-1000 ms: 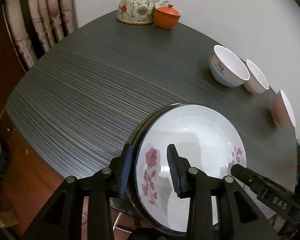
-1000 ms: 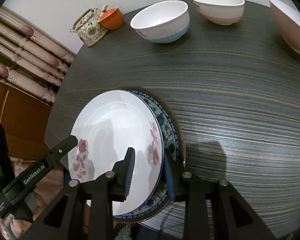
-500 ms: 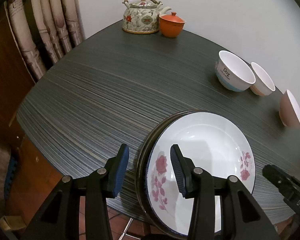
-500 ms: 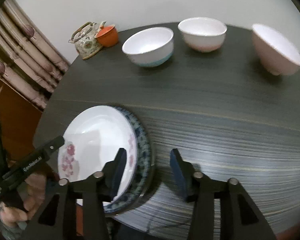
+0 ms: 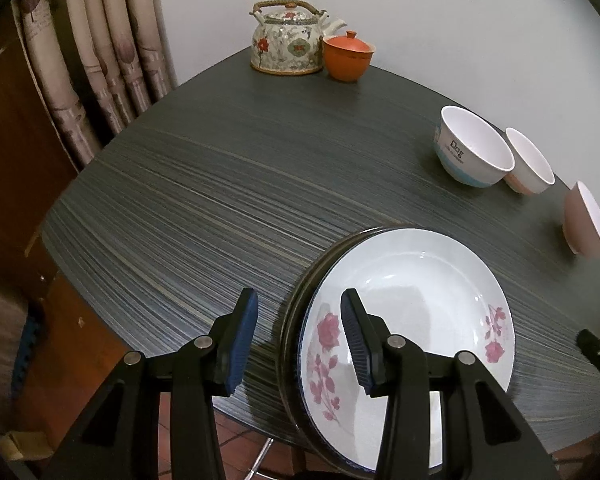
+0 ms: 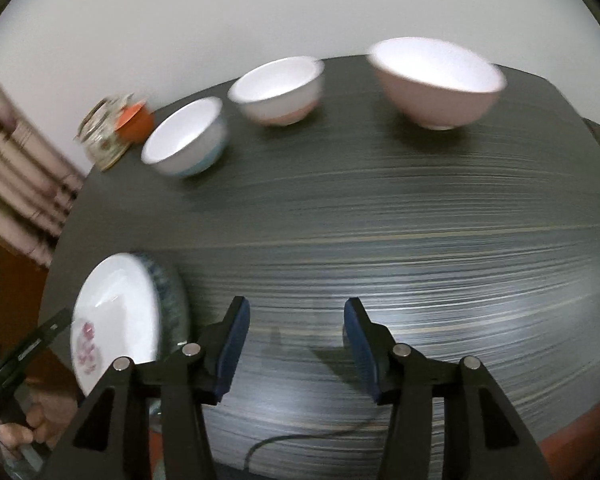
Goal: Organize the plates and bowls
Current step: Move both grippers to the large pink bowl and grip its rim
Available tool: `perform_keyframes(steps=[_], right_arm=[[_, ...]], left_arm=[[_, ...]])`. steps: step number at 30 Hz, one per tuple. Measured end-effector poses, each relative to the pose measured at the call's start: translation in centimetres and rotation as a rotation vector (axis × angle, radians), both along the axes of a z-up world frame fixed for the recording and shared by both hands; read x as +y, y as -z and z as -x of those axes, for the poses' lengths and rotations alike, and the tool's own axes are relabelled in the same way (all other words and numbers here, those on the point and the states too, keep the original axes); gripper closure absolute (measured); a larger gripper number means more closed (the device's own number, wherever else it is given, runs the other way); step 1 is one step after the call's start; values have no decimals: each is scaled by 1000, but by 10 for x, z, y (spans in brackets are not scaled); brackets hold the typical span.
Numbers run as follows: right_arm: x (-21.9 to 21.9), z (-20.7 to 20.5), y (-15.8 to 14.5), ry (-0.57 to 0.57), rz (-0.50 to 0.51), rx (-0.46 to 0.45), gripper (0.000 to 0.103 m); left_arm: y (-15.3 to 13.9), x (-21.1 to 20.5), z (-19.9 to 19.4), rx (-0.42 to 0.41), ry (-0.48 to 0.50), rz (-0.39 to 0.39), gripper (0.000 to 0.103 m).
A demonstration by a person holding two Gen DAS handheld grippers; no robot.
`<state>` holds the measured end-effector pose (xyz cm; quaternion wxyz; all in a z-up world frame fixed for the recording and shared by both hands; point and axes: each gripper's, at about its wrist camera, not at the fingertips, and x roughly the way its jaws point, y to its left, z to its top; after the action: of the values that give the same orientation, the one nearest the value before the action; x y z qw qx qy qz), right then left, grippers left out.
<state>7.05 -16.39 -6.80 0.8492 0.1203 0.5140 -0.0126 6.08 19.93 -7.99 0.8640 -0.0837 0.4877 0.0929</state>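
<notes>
A white plate with pink flowers [image 5: 412, 312] lies on top of a blue-patterned plate [image 6: 171, 300] at the table's near edge; it also shows in the right wrist view [image 6: 112, 312]. My left gripper [image 5: 298, 340] is open and empty, straddling the stack's left rim without touching. My right gripper [image 6: 296, 346] is open and empty over bare table, right of the plates. Three bowls stand at the far side: a blue-banded one [image 6: 184, 142], a white and pink one [image 6: 278, 90] and a pink one [image 6: 436, 80].
A floral teapot [image 5: 288, 40] and an orange lidded cup [image 5: 346, 56] stand at the table's far corner. A curtain [image 5: 100, 40] hangs to the left. The dark striped table [image 5: 220, 184] has its near edge just under the plates.
Both grippers have opened and let go of the flowered plate, which now rests on the stack. The left has backed off; the right has swung right toward the bowls.
</notes>
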Motion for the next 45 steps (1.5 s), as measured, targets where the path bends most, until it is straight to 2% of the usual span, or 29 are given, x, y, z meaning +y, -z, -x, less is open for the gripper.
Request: perform_keyframes(steps=[5, 13, 18, 28, 32, 39, 45], right_arm=[[-46, 7, -2, 58, 82, 15, 53], [-114, 8, -8, 145, 66, 56, 53], [-147, -3, -19, 189, 73, 75, 53], [-191, -43, -37, 201, -32, 67, 53], [-203, -64, -42, 200, -82, 52, 53], [-226, -109, -53, 203, -110, 21, 53], [-241, -142, -36, 223, -144, 63, 53]], left_arm=[[-4, 0, 2, -21, -27, -47, 61], [-16, -1, 4, -28, -79, -128, 58], [-28, -34, -2, 1, -23, -130, 57], [-54, -165, -60, 27, 271, 23, 47], [-64, -215, -92, 32, 349, 89, 44], [-66, -280, -156, 90, 402, 207, 44], [-50, -313, -209, 134, 362, 216, 44]])
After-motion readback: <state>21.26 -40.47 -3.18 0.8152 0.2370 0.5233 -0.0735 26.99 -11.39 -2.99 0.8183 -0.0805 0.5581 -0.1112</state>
